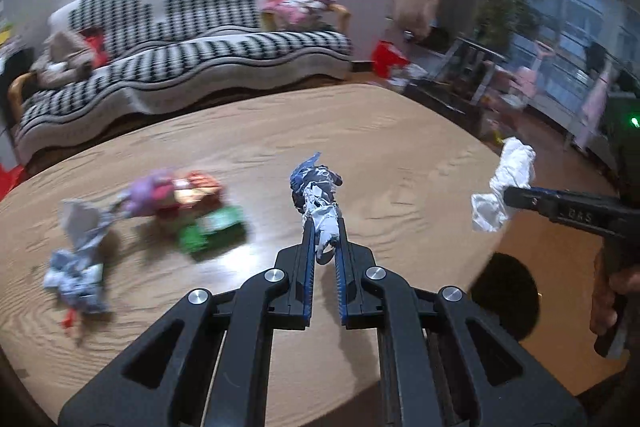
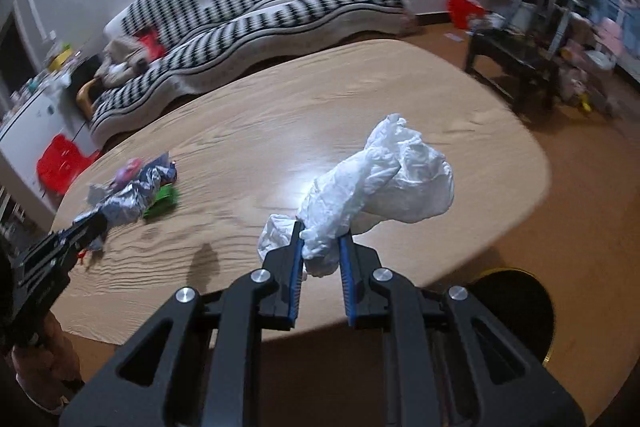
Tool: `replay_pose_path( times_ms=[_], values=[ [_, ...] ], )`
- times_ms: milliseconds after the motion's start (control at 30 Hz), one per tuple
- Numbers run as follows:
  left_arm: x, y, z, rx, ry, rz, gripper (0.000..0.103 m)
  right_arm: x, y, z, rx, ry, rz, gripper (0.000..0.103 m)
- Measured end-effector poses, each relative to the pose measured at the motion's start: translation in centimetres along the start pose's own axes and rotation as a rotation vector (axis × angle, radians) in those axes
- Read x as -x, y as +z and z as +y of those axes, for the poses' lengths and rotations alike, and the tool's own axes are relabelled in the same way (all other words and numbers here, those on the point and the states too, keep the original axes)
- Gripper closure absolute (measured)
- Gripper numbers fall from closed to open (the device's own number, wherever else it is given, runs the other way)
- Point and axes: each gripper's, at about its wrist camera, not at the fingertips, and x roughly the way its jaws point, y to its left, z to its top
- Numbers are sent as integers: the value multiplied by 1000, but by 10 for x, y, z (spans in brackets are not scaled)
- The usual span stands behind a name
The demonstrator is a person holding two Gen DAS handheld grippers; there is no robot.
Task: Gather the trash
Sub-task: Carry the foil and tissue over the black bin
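My left gripper (image 1: 323, 227) is shut on a crumpled silver and blue wrapper (image 1: 318, 193), held above the wooden table (image 1: 400, 147). My right gripper (image 2: 320, 241) is shut on a crumpled white tissue (image 2: 384, 179), held above the table's near right part; it also shows in the left wrist view (image 1: 506, 197) with the tissue (image 1: 506, 183). More trash lies on the table's left: a purple wrapper (image 1: 150, 193), a red and orange packet (image 1: 196, 187), a green packet (image 1: 212, 229) and a silver wrapper (image 1: 78, 259). The left gripper (image 2: 90, 229) shows at the right wrist view's left edge.
A round black bin (image 2: 516, 311) stands on the floor by the table's near right edge; it also shows in the left wrist view (image 1: 506, 293). A black-and-white sofa (image 1: 180, 39) stands behind the table. A dark low table (image 2: 516, 63) and clutter fill the right.
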Motion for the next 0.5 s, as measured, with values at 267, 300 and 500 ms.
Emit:
replay_pose_path(
  times_ms=[267, 300, 500],
  values=[
    [-33, -10, -94, -96, -165, 33, 95, 25, -20, -93, -113, -93, -8, 86],
    [-37, -12, -104, -103, -181, 38, 95, 27, -22, -101, -123, -99, -7, 86],
    [-61, -28, -165, -153, -282, 88, 95, 42, -46, -151, -180, -146, 12, 86]
  ],
)
